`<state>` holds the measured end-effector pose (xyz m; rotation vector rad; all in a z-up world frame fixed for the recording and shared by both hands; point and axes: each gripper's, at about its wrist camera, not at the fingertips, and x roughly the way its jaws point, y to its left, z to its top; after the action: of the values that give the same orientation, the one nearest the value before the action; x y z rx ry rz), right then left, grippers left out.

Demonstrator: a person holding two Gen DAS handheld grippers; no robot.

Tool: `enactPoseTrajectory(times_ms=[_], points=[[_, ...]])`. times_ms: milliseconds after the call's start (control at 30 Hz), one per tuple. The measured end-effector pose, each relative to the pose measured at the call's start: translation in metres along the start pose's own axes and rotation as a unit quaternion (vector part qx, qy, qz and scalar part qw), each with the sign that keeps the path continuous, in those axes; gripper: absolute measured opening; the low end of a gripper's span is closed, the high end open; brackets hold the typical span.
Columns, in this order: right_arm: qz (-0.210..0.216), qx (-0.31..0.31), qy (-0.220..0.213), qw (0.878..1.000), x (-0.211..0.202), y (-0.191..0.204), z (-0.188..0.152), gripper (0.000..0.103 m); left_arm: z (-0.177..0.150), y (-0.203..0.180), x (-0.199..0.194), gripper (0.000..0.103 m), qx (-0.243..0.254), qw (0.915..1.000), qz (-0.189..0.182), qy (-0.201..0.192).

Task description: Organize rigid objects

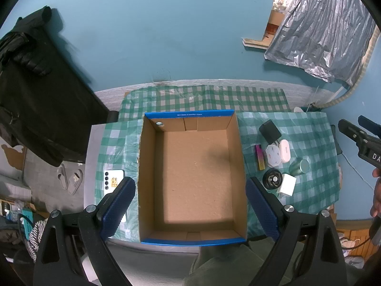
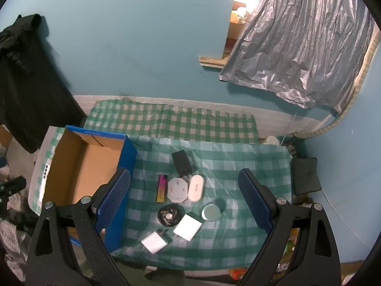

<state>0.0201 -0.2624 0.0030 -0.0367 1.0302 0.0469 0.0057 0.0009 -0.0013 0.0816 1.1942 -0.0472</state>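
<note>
An empty blue-edged cardboard box sits on the green checked cloth; it also shows in the right wrist view. My left gripper is open above the box. My right gripper is open above a cluster of small objects: a black adapter, a pink-yellow lighter, a white octagonal case, a white oval case, a black round disc, a round green tin, a white square box and a white card-like piece. Nothing is held.
A white phone lies left of the box on the table. A black garment hangs at the left. A silver plastic sheet hangs on the blue wall at the right. Sandals lie on the floor.
</note>
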Motion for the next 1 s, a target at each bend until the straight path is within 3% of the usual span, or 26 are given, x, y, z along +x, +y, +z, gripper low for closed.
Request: enactPoseTrajectory(times_ms=[1000], points=[[0.000, 0.001, 0.003, 1.000, -0.0002, 0.0000, -0.0014, 0.091, -0.0010, 0.0015, 0.0015, 0.095, 0.001, 1.0000, 0.001, 0.000]])
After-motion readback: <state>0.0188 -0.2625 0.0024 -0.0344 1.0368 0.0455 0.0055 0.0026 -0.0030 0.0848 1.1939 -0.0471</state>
